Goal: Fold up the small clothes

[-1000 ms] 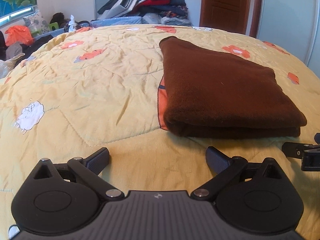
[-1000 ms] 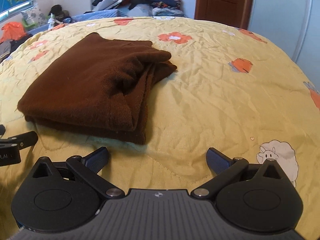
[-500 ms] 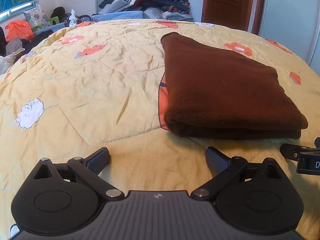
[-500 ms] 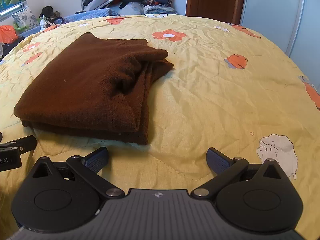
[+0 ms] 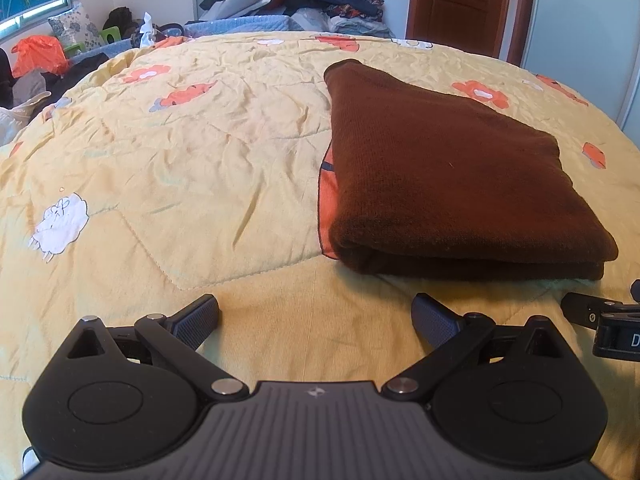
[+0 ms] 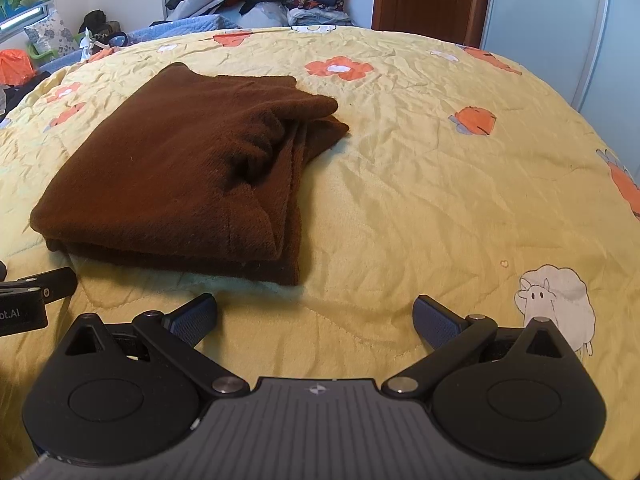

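The brown knitted garment (image 5: 452, 168) lay folded into a flat stack on the yellow quilt (image 5: 200, 168), apparently finished. The left gripper (image 5: 316, 314) and right gripper (image 6: 316, 314) hovered near its front edge, both spread wide and empty, likely because nothing needed holding.

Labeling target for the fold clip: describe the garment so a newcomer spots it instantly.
Find the yellow quilt with orange flowers and white sheep covering the bed. On it lies the brown garment, folded into a thick rectangle. It is the only dark, plain item there; the other clothes are piled beyond the bed.
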A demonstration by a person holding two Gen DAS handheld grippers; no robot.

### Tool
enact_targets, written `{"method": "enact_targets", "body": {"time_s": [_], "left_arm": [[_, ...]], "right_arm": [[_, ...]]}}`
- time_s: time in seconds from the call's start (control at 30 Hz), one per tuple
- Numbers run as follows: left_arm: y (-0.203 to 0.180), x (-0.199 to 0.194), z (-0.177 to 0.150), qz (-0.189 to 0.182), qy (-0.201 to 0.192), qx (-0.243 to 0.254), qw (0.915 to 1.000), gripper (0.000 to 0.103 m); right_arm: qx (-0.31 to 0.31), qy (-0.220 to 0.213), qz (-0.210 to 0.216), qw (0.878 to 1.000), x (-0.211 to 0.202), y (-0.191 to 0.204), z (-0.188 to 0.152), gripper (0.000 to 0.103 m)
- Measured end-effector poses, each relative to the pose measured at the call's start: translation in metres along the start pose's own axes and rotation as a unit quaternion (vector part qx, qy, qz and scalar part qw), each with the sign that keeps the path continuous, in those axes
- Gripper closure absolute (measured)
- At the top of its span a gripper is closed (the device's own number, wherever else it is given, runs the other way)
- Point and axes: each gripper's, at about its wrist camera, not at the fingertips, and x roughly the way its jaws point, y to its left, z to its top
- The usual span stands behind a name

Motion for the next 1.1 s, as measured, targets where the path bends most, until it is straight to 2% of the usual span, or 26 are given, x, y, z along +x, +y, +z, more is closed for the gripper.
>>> {"method": "enact_targets", "body": {"time_s": [0.7,1.1], "left_arm": [[0.0006,0.0024,0.0054,0.002,0.019,-0.004,0.9998,0.000],[0.0004,0.0024,0.0048,0.002,0.017,-0.004,0.9998,0.000]], "right_arm": [[0.003,0.001,-0.001,1.000,-0.0005,0.0004,-0.0017,0.000],[0.003,0.003,-0.001,1.000,-0.0008,0.0006,-0.0018,0.000]]}}
